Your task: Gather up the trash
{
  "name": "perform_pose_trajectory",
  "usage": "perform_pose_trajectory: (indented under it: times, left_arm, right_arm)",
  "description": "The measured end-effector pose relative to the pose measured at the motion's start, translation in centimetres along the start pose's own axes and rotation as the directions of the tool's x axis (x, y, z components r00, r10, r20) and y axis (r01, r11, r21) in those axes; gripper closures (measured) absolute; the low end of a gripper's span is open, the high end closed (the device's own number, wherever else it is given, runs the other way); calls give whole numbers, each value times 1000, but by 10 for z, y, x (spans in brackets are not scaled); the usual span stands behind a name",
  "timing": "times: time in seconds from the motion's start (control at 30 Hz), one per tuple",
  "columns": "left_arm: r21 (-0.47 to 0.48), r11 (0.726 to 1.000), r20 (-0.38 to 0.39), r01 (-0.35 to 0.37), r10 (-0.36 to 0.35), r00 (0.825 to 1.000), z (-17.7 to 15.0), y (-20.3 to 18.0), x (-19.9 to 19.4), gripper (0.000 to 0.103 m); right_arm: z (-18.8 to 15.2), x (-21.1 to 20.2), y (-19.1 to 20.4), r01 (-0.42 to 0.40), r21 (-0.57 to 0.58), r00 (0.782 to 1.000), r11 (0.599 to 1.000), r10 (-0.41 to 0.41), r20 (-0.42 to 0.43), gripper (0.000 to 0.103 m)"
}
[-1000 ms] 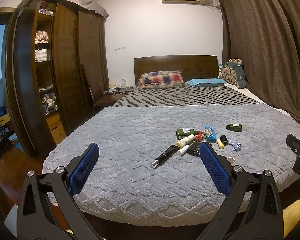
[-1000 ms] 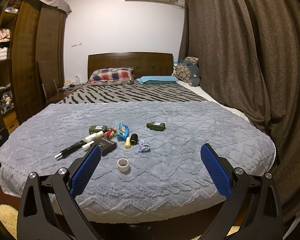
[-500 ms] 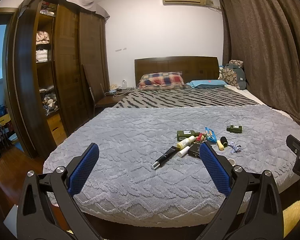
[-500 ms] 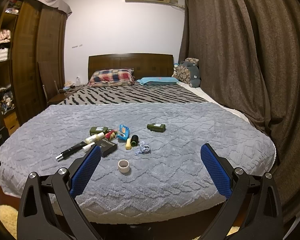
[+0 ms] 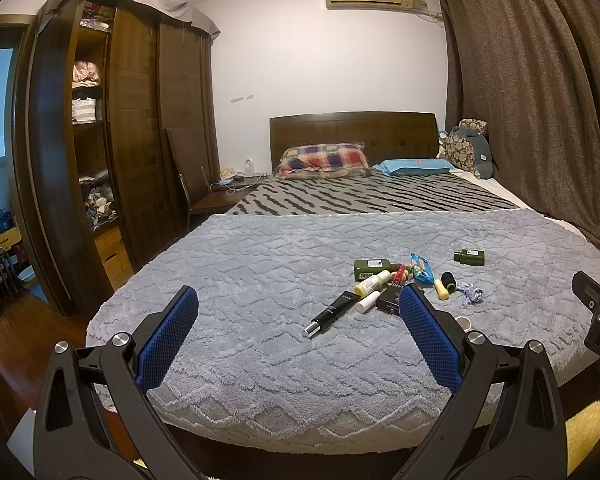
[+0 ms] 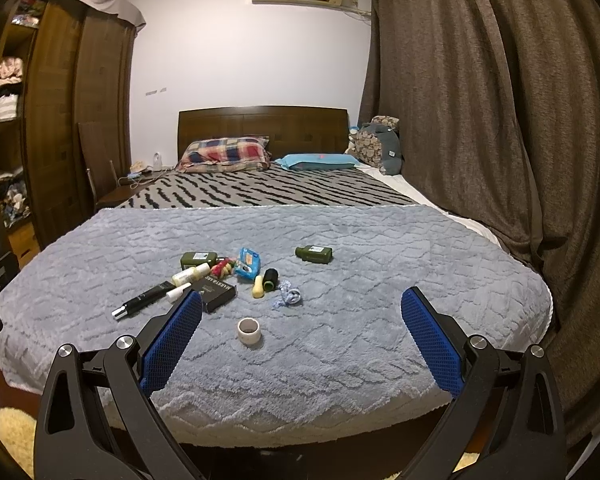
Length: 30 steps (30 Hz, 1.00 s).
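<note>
Several small items lie in a cluster on the grey blanket [image 6: 340, 344]: a black tube [image 6: 142, 300], a black box [image 6: 216, 292], a green bottle [image 6: 198, 258], a cream bottle [image 6: 190, 274], a blue packet [image 6: 247, 262], a second green bottle [image 6: 315, 254], a crumpled blue wrapper [image 6: 290, 296] and a white tape roll [image 6: 249, 330]. The black tube [image 5: 332, 312] and the cluster also show in the left wrist view. My left gripper [image 5: 298, 338] and my right gripper [image 6: 300, 340] are open and empty, held at the foot of the bed, short of the items.
A dark wooden wardrobe [image 5: 100, 160] and a chair [image 5: 192, 184] stand left of the bed. Brown curtains [image 6: 500, 120] hang along the right side. Pillows [image 6: 226, 154] lie at the headboard. A yellow rug [image 5: 588, 432] is on the floor.
Both views have tilted up slightly, so the items sit a little lower in frame. Both grippers stay open.
</note>
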<state>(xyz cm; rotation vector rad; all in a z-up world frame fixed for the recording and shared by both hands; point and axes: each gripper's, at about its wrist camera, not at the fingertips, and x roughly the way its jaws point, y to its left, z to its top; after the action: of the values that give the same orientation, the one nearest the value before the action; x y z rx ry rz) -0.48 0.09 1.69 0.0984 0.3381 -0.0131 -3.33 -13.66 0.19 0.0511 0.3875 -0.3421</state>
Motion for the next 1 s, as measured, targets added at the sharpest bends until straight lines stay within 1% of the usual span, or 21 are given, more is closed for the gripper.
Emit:
perform_pose_trajectory:
  times: [0.63,1.0]
  left_arm:
    - [2,1000,-4,0,0,1000,-4,0,3,8]
    - [6,1000,-51,11,-10,999,-23,0,27,8]
  right_arm:
    - [-1,0,0,0,1,1000,1000,0,-1,3]
    - [-14,22,0,-9,8,999,1000,9,-48,3]
